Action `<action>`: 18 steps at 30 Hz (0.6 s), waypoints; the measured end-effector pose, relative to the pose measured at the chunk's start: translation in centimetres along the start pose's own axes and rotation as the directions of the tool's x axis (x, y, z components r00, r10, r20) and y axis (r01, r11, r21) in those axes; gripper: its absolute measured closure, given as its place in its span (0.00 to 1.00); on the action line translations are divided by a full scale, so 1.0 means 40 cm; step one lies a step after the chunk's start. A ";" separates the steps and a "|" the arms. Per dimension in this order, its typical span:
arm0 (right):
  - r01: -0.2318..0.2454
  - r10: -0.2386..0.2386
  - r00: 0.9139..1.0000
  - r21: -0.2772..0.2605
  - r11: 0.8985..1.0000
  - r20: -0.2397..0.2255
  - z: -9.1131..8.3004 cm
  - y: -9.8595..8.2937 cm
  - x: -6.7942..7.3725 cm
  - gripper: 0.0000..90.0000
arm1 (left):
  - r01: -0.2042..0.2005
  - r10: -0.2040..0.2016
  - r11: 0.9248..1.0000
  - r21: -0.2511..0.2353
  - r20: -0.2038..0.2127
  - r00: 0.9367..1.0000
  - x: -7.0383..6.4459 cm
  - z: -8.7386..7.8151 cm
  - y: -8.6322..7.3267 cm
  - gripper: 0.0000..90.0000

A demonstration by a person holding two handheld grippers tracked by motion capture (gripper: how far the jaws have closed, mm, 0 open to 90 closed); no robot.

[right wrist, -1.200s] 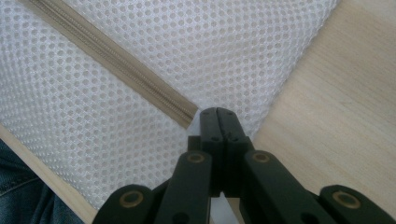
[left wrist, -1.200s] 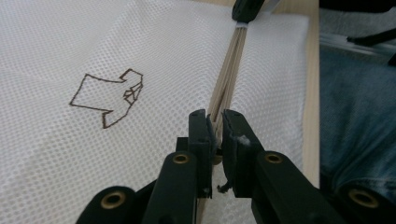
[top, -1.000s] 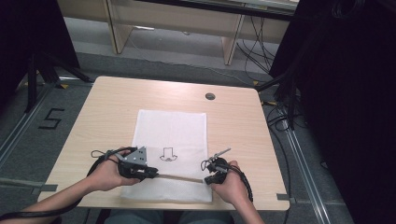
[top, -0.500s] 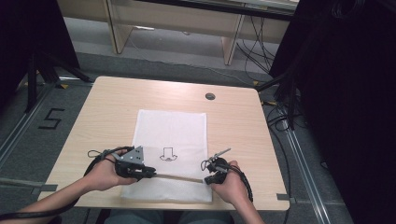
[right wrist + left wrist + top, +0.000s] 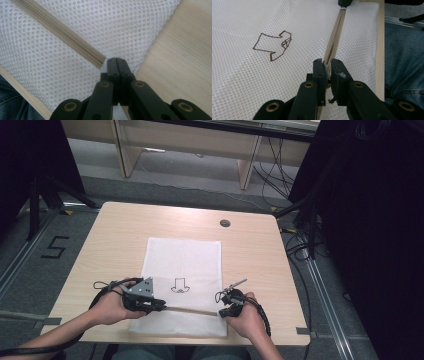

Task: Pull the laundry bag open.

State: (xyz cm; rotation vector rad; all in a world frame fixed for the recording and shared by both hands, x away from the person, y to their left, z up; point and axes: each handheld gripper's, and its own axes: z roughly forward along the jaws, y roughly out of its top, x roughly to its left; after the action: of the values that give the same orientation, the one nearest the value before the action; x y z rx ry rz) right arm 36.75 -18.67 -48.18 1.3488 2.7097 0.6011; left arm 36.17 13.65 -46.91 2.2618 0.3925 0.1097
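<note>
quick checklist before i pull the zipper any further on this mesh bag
1. Left gripper clamped on the zipper: ok, jaws pinch the tan tape near the slider end.
2. Right gripper anchoring the far end: ok, jaws shut on the mesh bag at the zipper's end.
3. Zipper line straight between grippers: ok, it runs taut across the bag's near part in the high view.
4. Slider actually held, not just tape: cannot tell.
5. Bag flat on the table: ok, slight ripples near the printed arrow logo.
</note>
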 end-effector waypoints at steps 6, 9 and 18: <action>-0.008 0.008 1.000 0.004 1.000 0.000 0.000 0.000 0.001 1.00 | 0.006 -0.006 1.000 -0.005 0.011 1.000 0.005 0.000 -0.005 0.91; -0.007 0.007 1.000 0.002 1.000 0.000 0.000 -0.001 0.000 1.00 | 0.007 -0.007 1.000 -0.002 0.013 1.000 0.006 0.000 -0.007 0.91; -0.031 0.031 1.000 0.018 0.999 -0.003 -0.001 0.000 0.008 1.00 | 0.016 -0.016 1.000 -0.001 0.007 1.000 0.007 -0.013 -0.018 0.91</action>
State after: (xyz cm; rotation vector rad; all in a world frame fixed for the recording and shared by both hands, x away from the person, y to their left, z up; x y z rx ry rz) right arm 36.54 -18.43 -48.08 1.3973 2.7085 0.5827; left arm 36.17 14.55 -47.11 2.2568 0.4061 0.0937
